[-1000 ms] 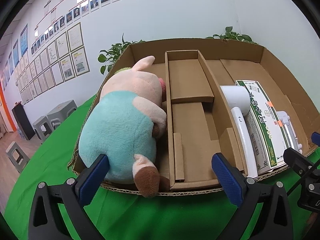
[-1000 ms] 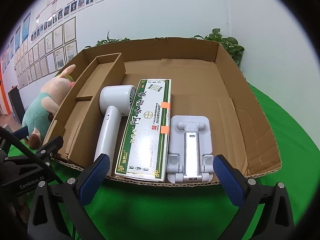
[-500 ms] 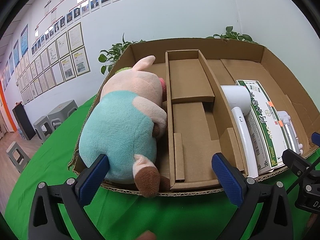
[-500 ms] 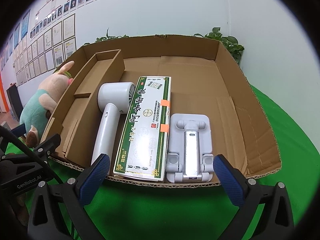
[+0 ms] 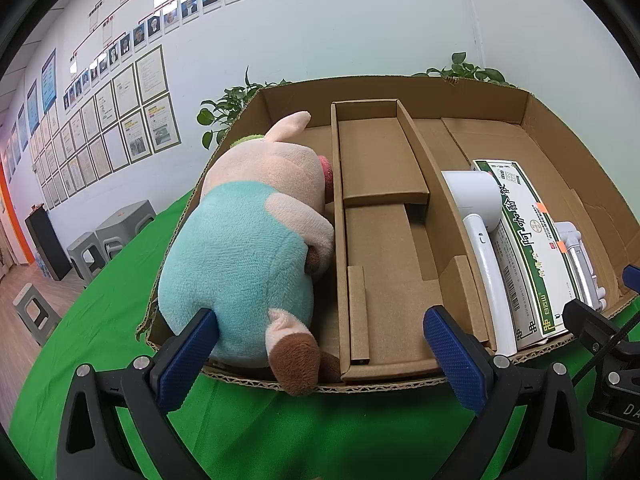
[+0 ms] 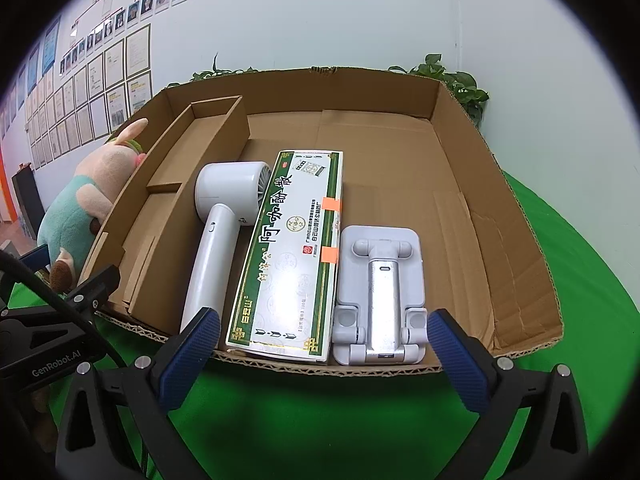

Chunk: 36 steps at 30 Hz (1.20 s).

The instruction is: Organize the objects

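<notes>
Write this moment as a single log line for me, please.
left tool: open, empty | right tool: open, empty | cardboard box: plush toy, hair dryer, green carton, phone stand inside

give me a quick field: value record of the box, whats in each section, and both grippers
container: cardboard box on green cloth
left section: plush pig
middle section: nothing in it
right section: white handheld fan, green-and-white carton, grey folding stand, side by side
left gripper: open, holding nothing
right gripper: open, holding nothing
</notes>
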Each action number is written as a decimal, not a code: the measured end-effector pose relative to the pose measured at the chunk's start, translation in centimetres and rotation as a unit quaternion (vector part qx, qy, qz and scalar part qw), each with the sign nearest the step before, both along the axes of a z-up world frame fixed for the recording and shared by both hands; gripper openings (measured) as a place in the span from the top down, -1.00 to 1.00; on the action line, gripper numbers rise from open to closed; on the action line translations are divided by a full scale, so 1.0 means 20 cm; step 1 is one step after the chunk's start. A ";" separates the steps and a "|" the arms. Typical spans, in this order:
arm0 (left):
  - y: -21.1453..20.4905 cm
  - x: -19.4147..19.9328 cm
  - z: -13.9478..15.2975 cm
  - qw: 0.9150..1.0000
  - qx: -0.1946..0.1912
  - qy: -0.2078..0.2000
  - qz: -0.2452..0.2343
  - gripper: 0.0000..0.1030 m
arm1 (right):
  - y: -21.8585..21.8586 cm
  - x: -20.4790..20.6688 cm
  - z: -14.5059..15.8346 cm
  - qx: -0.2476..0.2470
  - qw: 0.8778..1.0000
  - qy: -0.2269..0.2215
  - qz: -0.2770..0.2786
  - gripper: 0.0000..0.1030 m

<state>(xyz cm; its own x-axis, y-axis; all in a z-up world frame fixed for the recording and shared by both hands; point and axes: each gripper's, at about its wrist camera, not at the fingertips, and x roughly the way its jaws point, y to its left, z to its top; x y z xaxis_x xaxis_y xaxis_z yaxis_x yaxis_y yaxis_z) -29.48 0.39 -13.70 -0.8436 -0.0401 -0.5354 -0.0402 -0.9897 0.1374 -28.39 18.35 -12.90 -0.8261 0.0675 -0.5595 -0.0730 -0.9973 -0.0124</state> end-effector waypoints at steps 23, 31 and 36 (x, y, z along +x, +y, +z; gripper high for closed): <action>-0.01 -0.01 0.00 1.000 0.000 0.000 0.000 -1.00 | 0.00 0.00 0.00 0.000 1.000 0.000 0.000 -1.00; -0.01 -0.01 0.00 1.000 0.000 0.001 0.000 -1.00 | 0.00 0.00 0.00 0.000 1.000 0.000 0.001 -1.00; -0.01 -0.01 0.00 1.000 0.000 0.000 0.000 -1.00 | 0.00 -0.01 0.00 0.000 1.000 0.000 0.001 -1.00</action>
<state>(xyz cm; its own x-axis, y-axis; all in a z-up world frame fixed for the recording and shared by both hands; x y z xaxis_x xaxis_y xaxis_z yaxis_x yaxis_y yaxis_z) -29.69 0.19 -13.74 -0.8442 -0.0405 -0.5345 -0.0402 -0.9896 0.1383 -28.49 18.39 -12.90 -0.8258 0.0664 -0.5601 -0.0713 -0.9974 -0.0130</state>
